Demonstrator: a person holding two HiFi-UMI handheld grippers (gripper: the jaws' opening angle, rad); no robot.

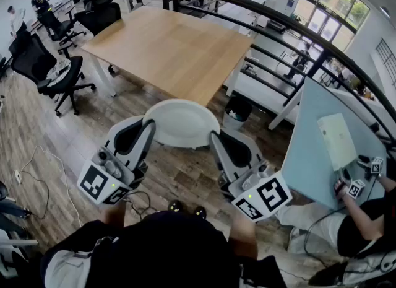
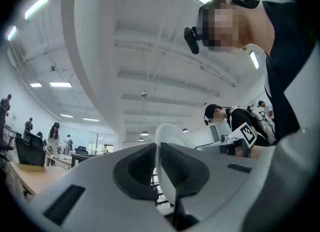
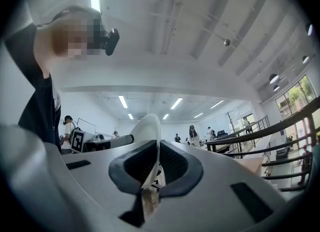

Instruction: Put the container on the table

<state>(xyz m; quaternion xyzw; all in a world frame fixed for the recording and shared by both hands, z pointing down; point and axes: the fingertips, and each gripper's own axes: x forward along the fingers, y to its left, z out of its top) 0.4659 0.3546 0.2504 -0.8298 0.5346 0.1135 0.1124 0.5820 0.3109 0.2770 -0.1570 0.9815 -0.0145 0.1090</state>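
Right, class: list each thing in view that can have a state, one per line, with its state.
white container: held up off the floor by its rim, not yet on the table.
left tongs: shut on the container's left rim.
right tongs: shut on the container's right rim.
wooden table: standing ahead, past the container.

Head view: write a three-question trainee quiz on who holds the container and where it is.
1. True or false: the white container already rests on the wooden table.
2. The left gripper and right gripper: A. both have jaws shut on the container's rim; B. both are open; C. only one holds it.
3. Short answer: what surface shows just below the container in the head view?

Key: 1 false; 2 A; 3 the plank floor.
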